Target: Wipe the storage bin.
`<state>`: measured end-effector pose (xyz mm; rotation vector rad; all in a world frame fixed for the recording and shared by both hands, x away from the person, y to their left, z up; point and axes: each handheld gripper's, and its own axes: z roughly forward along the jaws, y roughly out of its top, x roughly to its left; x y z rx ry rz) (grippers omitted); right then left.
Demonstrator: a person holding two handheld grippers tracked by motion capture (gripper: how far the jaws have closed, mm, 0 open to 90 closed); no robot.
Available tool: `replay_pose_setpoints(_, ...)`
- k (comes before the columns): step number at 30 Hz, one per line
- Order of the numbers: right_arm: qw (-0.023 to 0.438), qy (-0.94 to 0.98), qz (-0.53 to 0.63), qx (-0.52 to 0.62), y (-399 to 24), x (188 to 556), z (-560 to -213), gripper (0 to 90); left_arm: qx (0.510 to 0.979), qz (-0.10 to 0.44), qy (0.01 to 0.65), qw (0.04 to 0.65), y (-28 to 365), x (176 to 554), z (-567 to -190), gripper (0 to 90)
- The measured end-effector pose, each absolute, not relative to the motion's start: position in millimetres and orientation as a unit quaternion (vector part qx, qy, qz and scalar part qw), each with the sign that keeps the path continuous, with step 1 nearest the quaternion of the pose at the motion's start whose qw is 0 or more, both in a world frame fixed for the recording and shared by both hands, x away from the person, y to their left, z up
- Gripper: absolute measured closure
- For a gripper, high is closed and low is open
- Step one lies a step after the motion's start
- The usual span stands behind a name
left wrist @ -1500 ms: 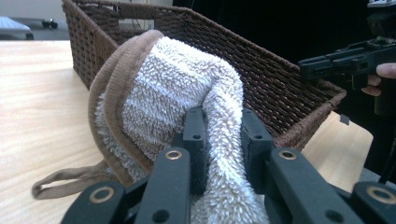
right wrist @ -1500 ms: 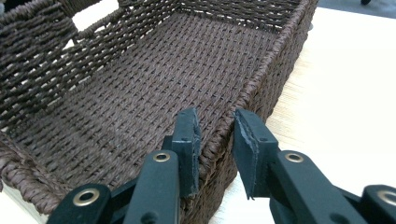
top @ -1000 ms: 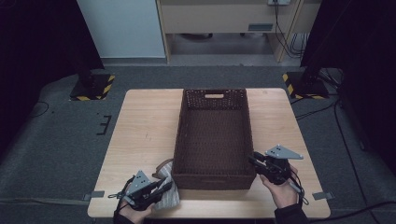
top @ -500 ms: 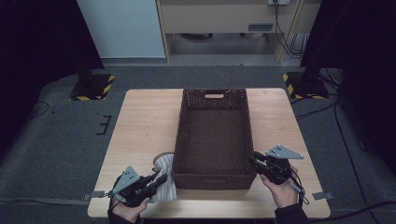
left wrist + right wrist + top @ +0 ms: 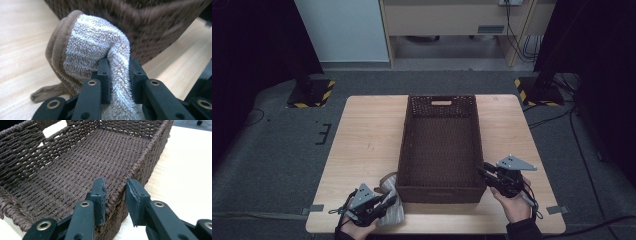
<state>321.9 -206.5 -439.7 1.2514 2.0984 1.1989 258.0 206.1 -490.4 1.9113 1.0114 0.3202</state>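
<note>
Left gripper (image 5: 116,72) has its jaws pinched tight on the fuzzy grey terry sock with a brown ribbed cuff (image 5: 95,47), bunched at the table's near edge just left of the dark brown woven wicker basket (image 5: 439,150). Right gripper (image 5: 115,195) straddles the basket's near right rim, pads clamped on the weave.

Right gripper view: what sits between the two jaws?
The basket's woven side wall runs up between the right gripper's jaws, one inside, one outside, as the right gripper view shows.
</note>
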Motion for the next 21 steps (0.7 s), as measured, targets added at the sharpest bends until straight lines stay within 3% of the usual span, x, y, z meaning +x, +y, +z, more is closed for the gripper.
replay_pose_setpoints(12, 0.209, 0.753, 0.432, 0.45, -206.6, 322.0, -440.2, 68.4, 0.785, 0.125, 0.419, 0.439, 205.6, 263.5, -498.4, 73.6)
replay_pose_setpoints(19, 0.209, 0.752, 0.433, 0.45, -205.8, 322.8, -441.5, 65.4, 0.742, 0.136, 0.438, 0.488, 223.0, 266.5, -476.8, 73.9)
replay_pose_setpoints(21, 0.202, 0.761, 0.423, 0.45, -204.7, 323.7, -443.4, 58.3, 0.732, 0.148, 0.444, 0.495, 229.2, 268.9, -468.8, 73.8)
